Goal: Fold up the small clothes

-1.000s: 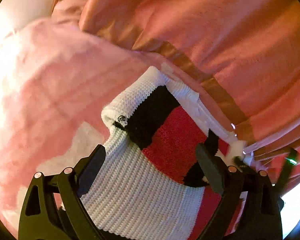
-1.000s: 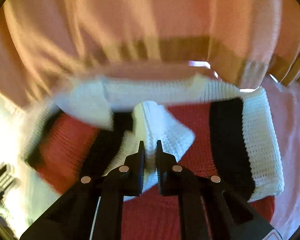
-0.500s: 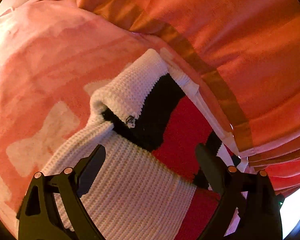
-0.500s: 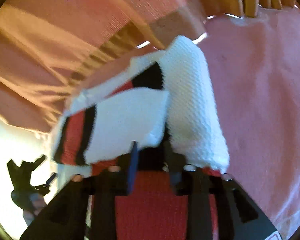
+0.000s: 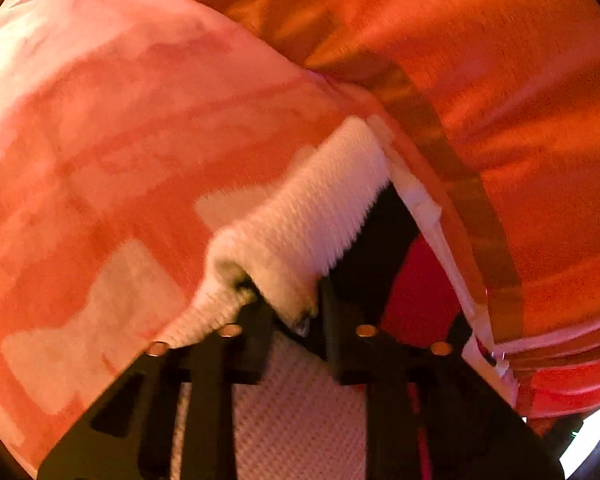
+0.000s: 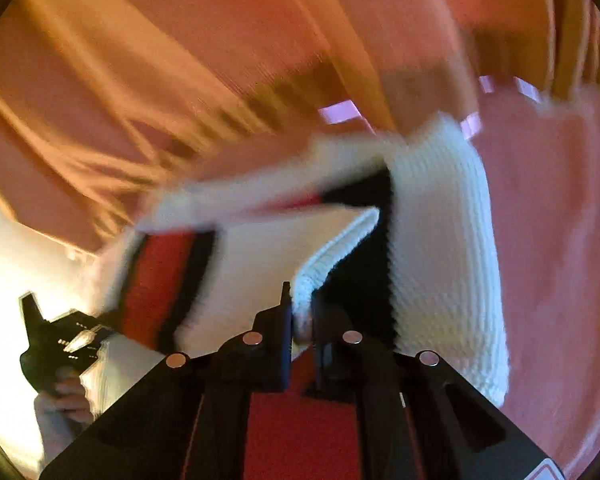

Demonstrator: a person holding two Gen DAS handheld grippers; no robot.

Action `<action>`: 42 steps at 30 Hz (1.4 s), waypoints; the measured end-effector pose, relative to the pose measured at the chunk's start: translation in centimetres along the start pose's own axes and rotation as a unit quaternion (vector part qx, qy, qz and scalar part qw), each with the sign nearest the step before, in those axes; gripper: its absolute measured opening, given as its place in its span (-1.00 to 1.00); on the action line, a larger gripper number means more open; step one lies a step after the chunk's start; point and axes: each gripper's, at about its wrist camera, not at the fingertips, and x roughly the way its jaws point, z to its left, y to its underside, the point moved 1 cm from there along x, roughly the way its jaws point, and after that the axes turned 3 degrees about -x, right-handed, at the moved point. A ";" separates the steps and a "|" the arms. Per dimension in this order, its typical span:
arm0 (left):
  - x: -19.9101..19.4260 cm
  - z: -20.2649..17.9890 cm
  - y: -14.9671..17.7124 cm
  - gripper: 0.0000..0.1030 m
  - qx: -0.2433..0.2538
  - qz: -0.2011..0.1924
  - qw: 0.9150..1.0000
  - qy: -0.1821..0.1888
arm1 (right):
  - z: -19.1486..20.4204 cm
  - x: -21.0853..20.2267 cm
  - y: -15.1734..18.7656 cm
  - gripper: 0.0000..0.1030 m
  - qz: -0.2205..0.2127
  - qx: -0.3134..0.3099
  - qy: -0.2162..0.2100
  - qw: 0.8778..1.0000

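A small knit sweater with white, black and red stripes lies on a pink blanket; it shows in the left wrist view (image 5: 312, 216) and in the right wrist view (image 6: 440, 240). My left gripper (image 5: 294, 312) is shut on a white folded edge of the sweater. My right gripper (image 6: 302, 312) is shut on another white knit fold and holds it over the red part. The left gripper and the hand holding it show at the lower left of the right wrist view (image 6: 56, 344).
The pink blanket (image 5: 120, 140) with pale patches spreads to the left. An orange curtain with a darker band (image 5: 460, 80) hangs just behind the sweater. The curtain (image 6: 220, 60) fills the top of the right wrist view.
My left gripper was open above the sweater and has now shut on its white edge. My right gripper has carried its white fold across the sweater.
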 end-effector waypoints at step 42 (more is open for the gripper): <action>-0.2 1.6 -1.1 -0.71 0.004 0.021 1.000 -0.017 | 22.6 24.3 -1.3 -0.21 0.143 -0.245 0.002 0.959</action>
